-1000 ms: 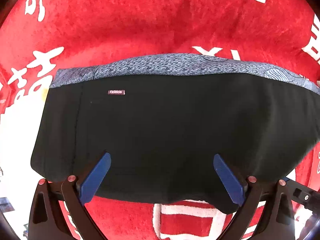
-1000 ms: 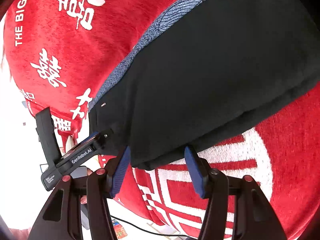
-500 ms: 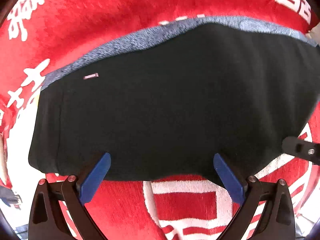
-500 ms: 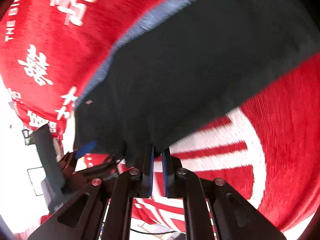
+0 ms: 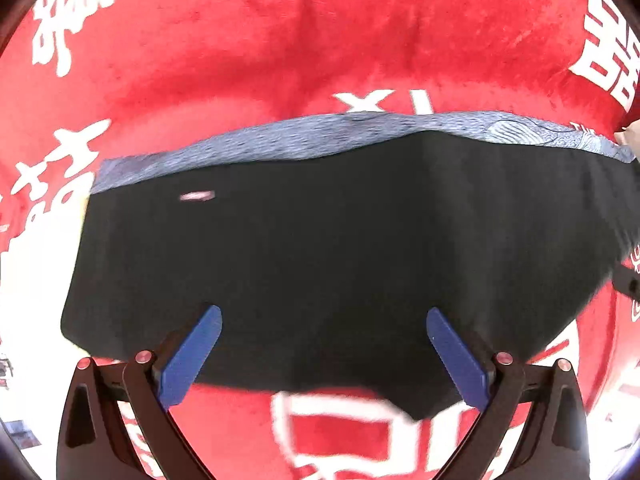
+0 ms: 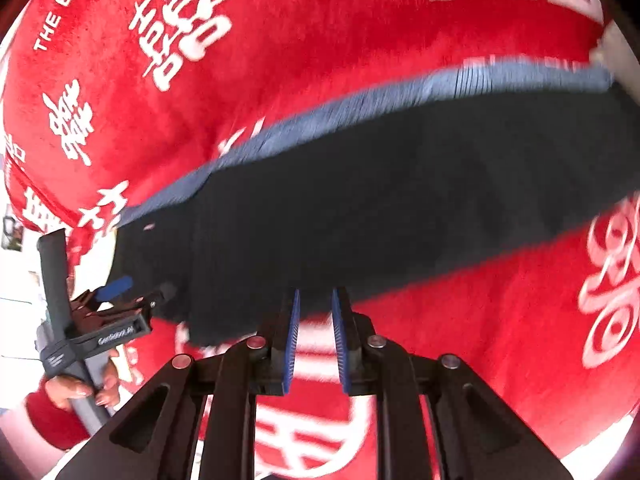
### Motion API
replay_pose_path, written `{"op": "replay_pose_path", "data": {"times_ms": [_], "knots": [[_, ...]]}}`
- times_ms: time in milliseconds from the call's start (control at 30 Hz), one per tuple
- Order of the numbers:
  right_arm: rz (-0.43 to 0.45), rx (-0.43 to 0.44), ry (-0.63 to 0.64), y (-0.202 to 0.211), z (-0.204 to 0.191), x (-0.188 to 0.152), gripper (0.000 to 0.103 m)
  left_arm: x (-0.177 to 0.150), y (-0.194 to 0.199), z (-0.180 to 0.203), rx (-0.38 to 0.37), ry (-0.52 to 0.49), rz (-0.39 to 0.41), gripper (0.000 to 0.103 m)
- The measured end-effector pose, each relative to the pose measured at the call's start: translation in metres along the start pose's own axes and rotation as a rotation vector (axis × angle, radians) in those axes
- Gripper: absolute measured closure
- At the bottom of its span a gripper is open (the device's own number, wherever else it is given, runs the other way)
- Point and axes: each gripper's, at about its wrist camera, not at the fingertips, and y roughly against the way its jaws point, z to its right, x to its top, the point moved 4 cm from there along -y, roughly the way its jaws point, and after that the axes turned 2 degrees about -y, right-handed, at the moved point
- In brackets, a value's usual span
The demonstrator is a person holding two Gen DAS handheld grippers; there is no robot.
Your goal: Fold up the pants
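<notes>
The black pants (image 5: 328, 256) lie folded on the red cloth, with a grey-blue patterned waistband (image 5: 320, 140) along the far edge and a small pink label (image 5: 196, 196) at the left. My left gripper (image 5: 324, 320) is open, its blue fingers spread over the near edge of the pants. In the right wrist view the pants (image 6: 380, 216) stretch across the middle. My right gripper (image 6: 314, 296) has its blue fingers a narrow gap apart at the near hem, with nothing clearly held between them. The left gripper (image 6: 120, 292) shows at the pants' left corner.
A red plush cloth (image 5: 240, 48) with white characters covers the surface under the pants. A hand (image 6: 76, 388) holds the left gripper's handle at the cloth's left edge. A white floor shows beyond that edge.
My right gripper closed from wide open to nearly shut at the pants' near hem, then parted slightly. The right wrist view swung right. The left gripper stayed open over the near edge.
</notes>
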Motion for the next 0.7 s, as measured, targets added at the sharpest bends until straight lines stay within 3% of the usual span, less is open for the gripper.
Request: {"op": "replay_pose_path", "data": {"times_ms": [67, 133, 167, 267, 333, 500, 567, 700], "knots": [[-0.007, -0.056, 0.06, -0.01, 0.003, 0.014, 0.085, 0.0, -0.012, 0.023, 0.016, -0.036, -0.004, 0.0], [-0.025, -0.165, 0.118, -0.025, 0.017, 0.018, 0.085, -0.007, -0.019, 0.029, 0.036, -0.051, -0.011, 0.0], [-0.04, -0.188, 0.115, -0.031, 0.032, 0.016, 0.093, -0.011, -0.019, 0.026, 0.022, -0.03, -0.002, 0.0], [-0.021, -0.064, -0.031, -0.019, 0.063, 0.017, 0.103, -0.011, -0.016, 0.013, -0.009, 0.032, -0.05, 0.0], [-0.002, -0.033, -0.142, -0.004, 0.074, 0.023, 0.096, 0.003, -0.006, 0.002, 0.007, 0.067, -0.019, 0.0], [0.05, 0.005, -0.012, -0.005, 0.038, 0.062, 0.085, 0.062, -0.01, -0.01, 0.01, 0.204, 0.045, 0.0], [0.02, 0.057, 0.033, -0.029, 0.014, 0.084, 0.079, 0.08, -0.02, -0.009, 0.051, 0.218, 0.065, 0.0], [-0.012, 0.033, 0.058, -0.069, -0.005, 0.104, 0.075, 0.095, -0.05, -0.018, 0.162, 0.257, 0.038, 0.0]]}}
